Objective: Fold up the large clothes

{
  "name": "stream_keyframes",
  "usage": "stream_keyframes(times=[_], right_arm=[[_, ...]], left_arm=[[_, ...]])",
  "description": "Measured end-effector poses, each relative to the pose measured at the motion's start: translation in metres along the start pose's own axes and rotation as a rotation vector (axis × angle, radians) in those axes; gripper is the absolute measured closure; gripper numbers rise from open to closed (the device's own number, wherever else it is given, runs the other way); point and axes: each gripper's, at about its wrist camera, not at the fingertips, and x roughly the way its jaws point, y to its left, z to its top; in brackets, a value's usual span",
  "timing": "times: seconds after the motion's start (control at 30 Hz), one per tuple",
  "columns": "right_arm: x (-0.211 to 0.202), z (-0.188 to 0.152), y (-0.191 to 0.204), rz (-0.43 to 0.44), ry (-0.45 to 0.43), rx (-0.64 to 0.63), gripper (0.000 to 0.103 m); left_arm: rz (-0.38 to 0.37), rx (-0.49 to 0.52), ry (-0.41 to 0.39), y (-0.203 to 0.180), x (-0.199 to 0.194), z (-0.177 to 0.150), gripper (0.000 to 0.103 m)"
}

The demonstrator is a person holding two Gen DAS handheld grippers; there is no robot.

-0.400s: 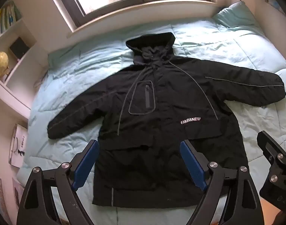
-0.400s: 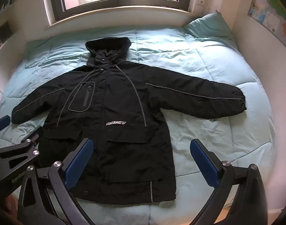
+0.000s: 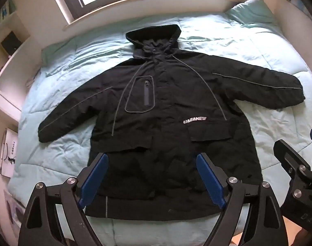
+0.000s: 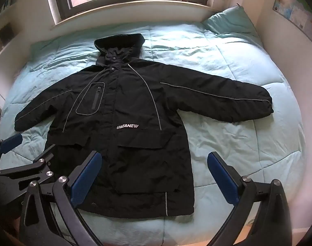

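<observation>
On the pale blue quilt (image 3: 59, 160) a black hooded jacket (image 3: 166, 139) lies flat, front up, long axis hem-to-hood toward 12 o'clock, sleeves out at 9 and 3. The left gripper (image 3: 154, 182), spread and empty, hovers over the hem; the right gripper (image 4: 154, 181), also spread, hangs above the hem's right corner, nearer the right sleeve (image 4: 227, 100).

Jacket (image 3: 172, 135) (image 4: 123, 135): black, hooded, padded, long cut. Grey piping along both sleeves and down the chest; outlined zip pocket on one chest side; white lettering on the other; two flap pockets low on the front. Closed at the front, lying flat and face up, sleeves spread outward. Hood toward the bed's far edge, hem at the near edge.
</observation>
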Motion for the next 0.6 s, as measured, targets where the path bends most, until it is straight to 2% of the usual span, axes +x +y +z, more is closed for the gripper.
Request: stream_keyframes(times=[0.17,0.4,0.6], right_arm=[[-0.001,-0.002,-0.009,0.0,0.011,0.007,0.0],[-0.003,-0.006,-0.016,0.005,0.013,0.025,0.0],[-0.006,-0.008,-0.016,-0.011,0.009,0.013,0.0]], left_arm=[[0.018,0.013,-0.008,-0.007,0.0,-0.001,0.015],[-0.018,0.015,-0.02,-0.007,-0.005,-0.005,0.015],[-0.014,0.013,-0.023,-0.01,-0.006,-0.007,0.015]])
